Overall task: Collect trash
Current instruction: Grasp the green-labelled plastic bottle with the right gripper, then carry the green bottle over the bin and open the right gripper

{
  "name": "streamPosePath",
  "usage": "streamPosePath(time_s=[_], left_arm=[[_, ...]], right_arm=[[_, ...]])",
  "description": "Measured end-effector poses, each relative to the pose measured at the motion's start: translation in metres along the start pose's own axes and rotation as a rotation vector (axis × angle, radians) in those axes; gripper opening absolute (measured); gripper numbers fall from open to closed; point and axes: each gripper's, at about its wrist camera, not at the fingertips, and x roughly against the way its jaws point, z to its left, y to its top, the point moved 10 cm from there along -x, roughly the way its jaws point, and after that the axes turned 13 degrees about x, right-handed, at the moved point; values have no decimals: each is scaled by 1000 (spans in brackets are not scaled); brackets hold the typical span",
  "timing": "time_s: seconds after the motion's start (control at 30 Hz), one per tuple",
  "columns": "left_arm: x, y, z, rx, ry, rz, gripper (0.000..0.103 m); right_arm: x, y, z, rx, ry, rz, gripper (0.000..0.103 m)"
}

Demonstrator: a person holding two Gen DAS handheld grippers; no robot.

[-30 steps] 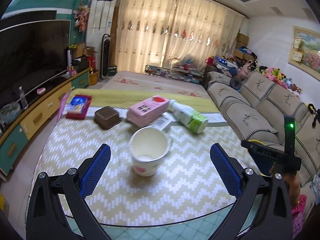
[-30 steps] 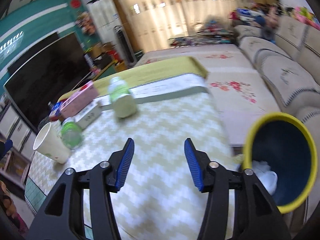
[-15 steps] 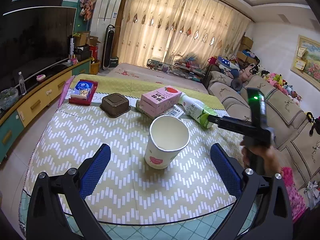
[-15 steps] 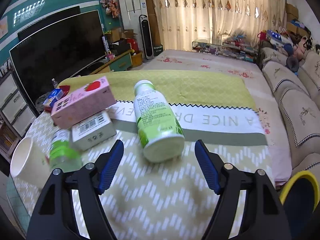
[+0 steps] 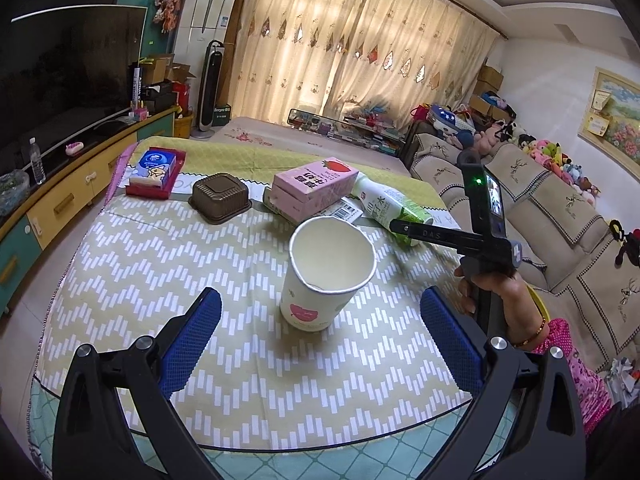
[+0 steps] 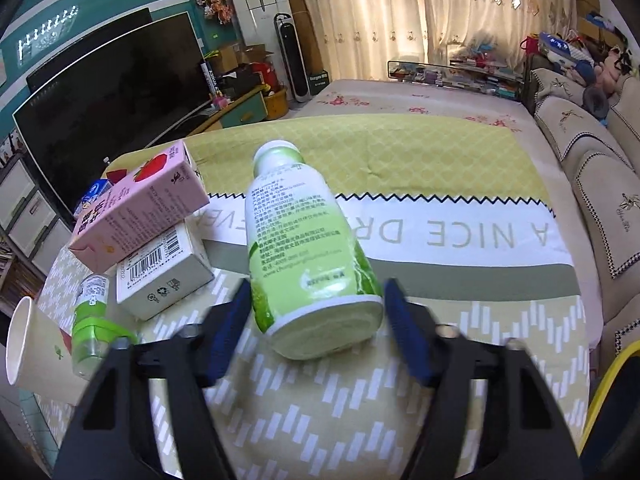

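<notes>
Only in the right wrist view, right gripper (image 6: 316,320) fingers spread astride the green bottle (image 6: 304,252); left gripper (image 5: 320,320) likewise agape.

Daylight glows through long cream patterned curtains (image 5: 360,52) at the far wall, with a large dark television (image 6: 108,96) above a yellow-and-teal low cabinet (image 5: 60,204) on one side and a beige embroidered sofa (image 5: 560,216) opposite.

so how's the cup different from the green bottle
The cup stands upright; the green bottle lies on its side. The cup is open-topped and looks empty; the bottle is capped. The cup sits ahead of the open left gripper; the bottle's base lies between the open right gripper's fingers. Both rest on the tablecloth.
</notes>
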Motion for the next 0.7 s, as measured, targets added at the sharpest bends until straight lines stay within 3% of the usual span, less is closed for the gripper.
streamPosePath(time_s=[0.2,0.43,0.7], left_arm=[[2,-1,-4,-10,3,-5,98],[5,-5,-10,-15,-8,-3,98],[13,-11,-20,-32,-17,-10,98]], right_arm=[[29,5,5,7,-21,-63,55],[101,14,11,32,-40,-179,51],[148,-8,26,46,-32,-184,51]])
